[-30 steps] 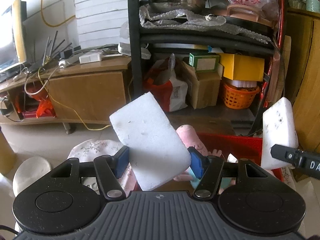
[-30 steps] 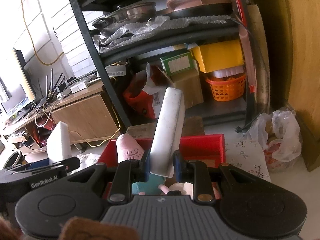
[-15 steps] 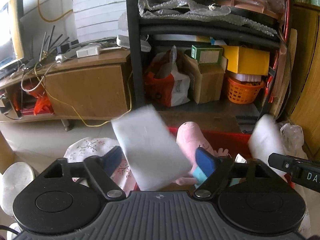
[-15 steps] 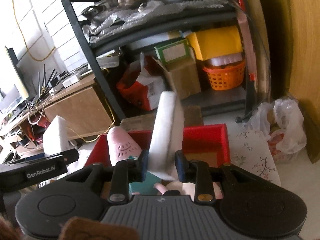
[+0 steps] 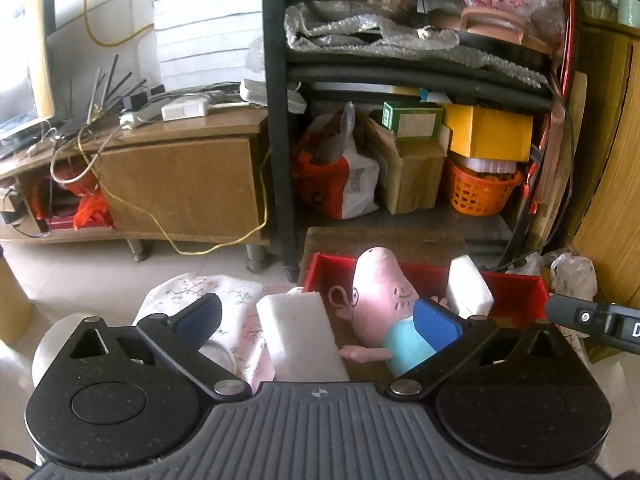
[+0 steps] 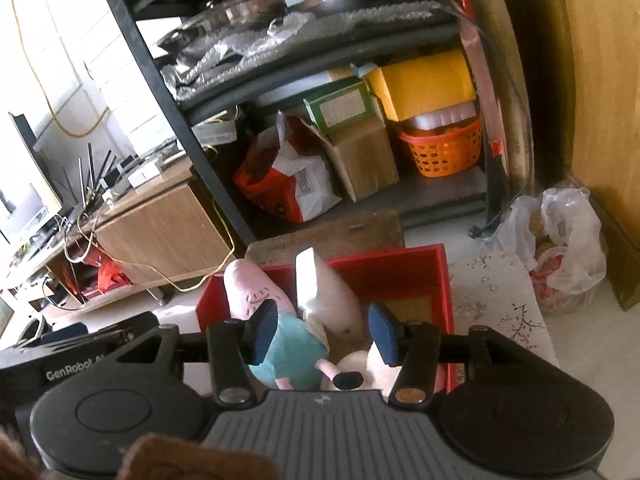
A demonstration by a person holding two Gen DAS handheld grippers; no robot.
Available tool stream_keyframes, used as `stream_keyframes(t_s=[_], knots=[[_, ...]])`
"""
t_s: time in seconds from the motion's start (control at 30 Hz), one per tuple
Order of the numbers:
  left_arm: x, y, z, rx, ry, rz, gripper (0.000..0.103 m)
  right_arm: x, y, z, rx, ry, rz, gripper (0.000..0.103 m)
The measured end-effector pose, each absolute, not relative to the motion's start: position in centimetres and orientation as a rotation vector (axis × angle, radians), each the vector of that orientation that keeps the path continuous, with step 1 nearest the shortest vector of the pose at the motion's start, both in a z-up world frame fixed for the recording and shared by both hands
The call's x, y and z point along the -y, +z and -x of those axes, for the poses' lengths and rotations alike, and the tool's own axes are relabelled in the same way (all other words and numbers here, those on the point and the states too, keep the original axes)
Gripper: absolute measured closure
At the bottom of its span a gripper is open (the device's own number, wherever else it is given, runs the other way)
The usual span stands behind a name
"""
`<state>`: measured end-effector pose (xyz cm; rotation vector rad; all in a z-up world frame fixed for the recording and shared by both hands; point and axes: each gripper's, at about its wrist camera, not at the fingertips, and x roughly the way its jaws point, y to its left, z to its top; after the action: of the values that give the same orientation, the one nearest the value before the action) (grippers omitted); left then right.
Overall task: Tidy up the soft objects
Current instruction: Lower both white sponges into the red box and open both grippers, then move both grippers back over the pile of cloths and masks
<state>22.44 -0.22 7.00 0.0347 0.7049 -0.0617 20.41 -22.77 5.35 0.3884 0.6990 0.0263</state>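
A red bin (image 5: 516, 292) stands on the floor and holds a pink pig plush toy (image 5: 384, 292) in a light blue shirt. My left gripper (image 5: 316, 320) is open above the bin's left edge; a white sponge block (image 5: 300, 336) lies loose between its fingers at the bin's left rim. My right gripper (image 6: 324, 332) is open over the bin (image 6: 400, 268). A second white sponge block (image 6: 324, 292) leans upright in the bin beside the pig (image 6: 256, 300); it also shows in the left wrist view (image 5: 468, 288).
A black metal shelf (image 5: 276, 120) with boxes, bags and an orange basket (image 5: 480, 192) stands just behind the bin. A floral cloth (image 5: 236, 300) lies left of the bin and another (image 6: 496, 304) right of it. A wooden TV cabinet (image 5: 180, 184) is at left, plastic bags (image 6: 560, 248) at right.
Both grippers have opened and let go of their white sponge blocks. The left block dropped to the bin's left rim; the right block dropped into the bin beside the pig.
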Motion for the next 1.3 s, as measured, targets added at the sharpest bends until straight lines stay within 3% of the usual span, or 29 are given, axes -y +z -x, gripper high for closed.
stream_keyframes(t_s=[0.53,1.3], knots=[[-2.1,6.2,-16.8,-0.782,-0.085,-0.059,0.006,22.0,6.9,-15.4,-0.699,0.035,-0.343,0.078],[-5.8,-0.4,-10.3,-1.042,-0.082,-0.123,0.006,23.4,4.5,-8.4,-0.817,0.034,-0.341,0.077]])
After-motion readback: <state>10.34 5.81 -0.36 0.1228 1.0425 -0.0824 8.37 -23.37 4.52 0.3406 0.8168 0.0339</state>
